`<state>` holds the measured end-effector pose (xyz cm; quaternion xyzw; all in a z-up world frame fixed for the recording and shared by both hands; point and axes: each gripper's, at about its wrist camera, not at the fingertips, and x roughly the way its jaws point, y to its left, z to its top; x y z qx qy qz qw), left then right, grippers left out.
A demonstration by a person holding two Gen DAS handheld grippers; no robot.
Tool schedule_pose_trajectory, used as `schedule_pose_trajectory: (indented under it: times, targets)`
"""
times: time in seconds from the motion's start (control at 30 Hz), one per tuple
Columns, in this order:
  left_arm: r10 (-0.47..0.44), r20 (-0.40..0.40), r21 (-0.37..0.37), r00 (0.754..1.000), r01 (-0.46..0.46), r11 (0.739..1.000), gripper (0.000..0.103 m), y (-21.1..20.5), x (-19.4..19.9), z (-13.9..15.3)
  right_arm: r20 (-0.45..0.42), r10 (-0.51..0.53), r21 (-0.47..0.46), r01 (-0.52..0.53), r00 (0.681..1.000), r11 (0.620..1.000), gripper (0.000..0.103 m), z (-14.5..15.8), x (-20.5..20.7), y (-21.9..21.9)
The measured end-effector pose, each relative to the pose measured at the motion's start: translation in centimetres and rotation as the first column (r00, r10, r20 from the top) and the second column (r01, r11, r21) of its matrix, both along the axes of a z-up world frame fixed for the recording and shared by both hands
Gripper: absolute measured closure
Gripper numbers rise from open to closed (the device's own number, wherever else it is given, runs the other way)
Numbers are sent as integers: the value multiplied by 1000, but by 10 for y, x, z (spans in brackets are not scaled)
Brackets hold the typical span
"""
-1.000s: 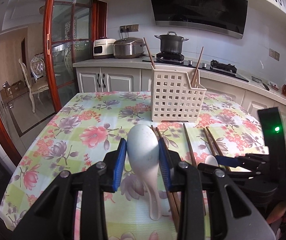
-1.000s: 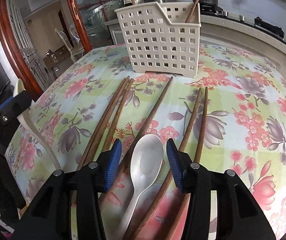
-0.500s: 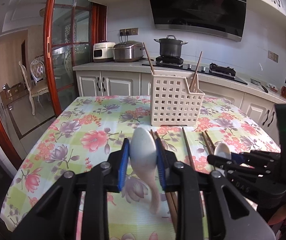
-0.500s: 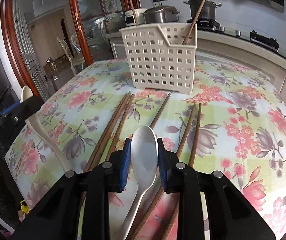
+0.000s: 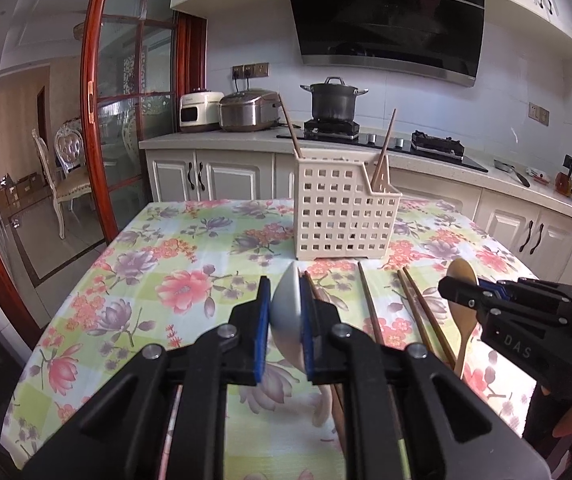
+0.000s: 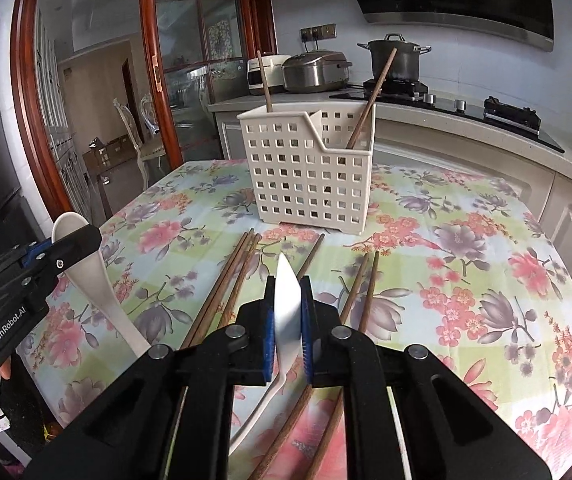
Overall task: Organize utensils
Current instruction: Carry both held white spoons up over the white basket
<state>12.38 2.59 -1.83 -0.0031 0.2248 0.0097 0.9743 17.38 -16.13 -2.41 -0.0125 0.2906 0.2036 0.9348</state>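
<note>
Left wrist: left gripper (image 5: 286, 316) fingers clamp white spoon (image 5: 286, 312) | right gripper (image 6: 288, 320) fingers just closed, pinching second spoon (image 6: 287, 304)

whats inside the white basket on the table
Two wooden chopsticks stand in the basket, leaning out over its rim, one at each end. Their lower ends sit behind the perforated wall; whether anything else lies at the bottom cannot be told.

The counter (image 6: 486, 280) carried a cloth of pale green and blue checks printed with pink and purple flowers. The perforated basket (image 6: 310, 176) was cream. The chopsticks (image 6: 221, 292) were dark brown wood. Both spoons (image 6: 288, 300) (image 6: 85, 276) were white. The tongs (image 6: 288, 322) were black with blue pads (image 6: 269, 328).
</note>
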Motion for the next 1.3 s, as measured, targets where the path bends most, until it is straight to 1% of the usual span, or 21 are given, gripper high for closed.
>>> schedule_pose_trajectory:
  times: [0.1, 0.33, 0.4, 0.57, 0.7, 0.93, 1.13, 1.3]
  targets:
    - [-1, 29, 22, 1000, 0, 1000, 89, -2, -2, 7, 66, -4, -6, 5, 998, 1000, 92, 9, -4, 0]
    - [-18, 43, 46, 999, 17, 999, 89, -9, 11, 19, 151, -11, -14, 13, 988, 1000, 92, 24, 8, 0]
    - [-25, 43, 40, 999, 24, 999, 89, -10, 17, 23, 177, -15, -15, 18, 984, 1000, 92, 29, 12, 0]
    - [-31, 56, 27, 998, 29, 999, 89, -11, 30, 36, 212, -31, -17, 36, 977, 999, 92, 37, 27, -1]
    - [-36, 65, 33, 997, 34, 999, 89, -14, 43, 46, 246, -45, -18, 51, 968, 999, 92, 45, 37, -1]
    - [-35, 74, 1, 997, 35, 999, 89, -11, 68, 65, 294, -67, -2, 71, 954, 997, 92, 63, 59, -4]
    - [-37, 108, -13, 993, 38, 999, 89, -11, 87, 89, 332, -84, 4, 88, 940, 996, 92, 81, 80, -4]
    - [-36, 136, -12, 990, 38, 999, 89, -13, 107, 115, 362, -91, 5, 96, 928, 995, 92, 96, 100, -3]
